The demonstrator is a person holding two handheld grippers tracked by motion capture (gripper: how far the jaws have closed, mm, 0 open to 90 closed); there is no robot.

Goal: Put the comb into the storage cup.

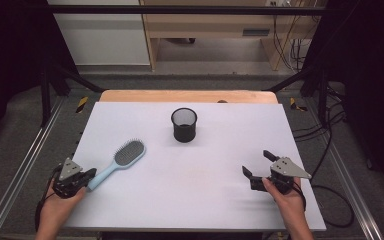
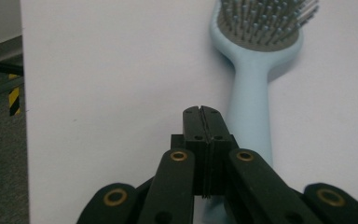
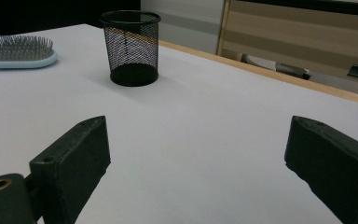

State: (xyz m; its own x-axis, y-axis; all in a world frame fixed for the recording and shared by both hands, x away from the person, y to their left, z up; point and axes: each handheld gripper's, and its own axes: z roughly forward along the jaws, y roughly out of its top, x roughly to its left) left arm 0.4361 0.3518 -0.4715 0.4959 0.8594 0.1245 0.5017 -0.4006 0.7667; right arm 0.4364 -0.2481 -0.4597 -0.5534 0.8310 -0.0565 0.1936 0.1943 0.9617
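Observation:
A light blue hairbrush lies on the white table at the left, bristles up, its handle pointing toward the near-left corner. My left gripper is shut with nothing between its jaws; its tip sits right at the end of the handle. In the left gripper view the closed jaws lie just left of the hairbrush handle. A black mesh cup stands upright at the table's middle back. My right gripper rests open at the near right, empty, and looks toward the mesh cup and hairbrush head.
A wooden strip runs along the table's far edge. Black frame posts and metal rails flank both sides. Cables lie on the floor at the right. Bare table surface stretches between the two grippers.

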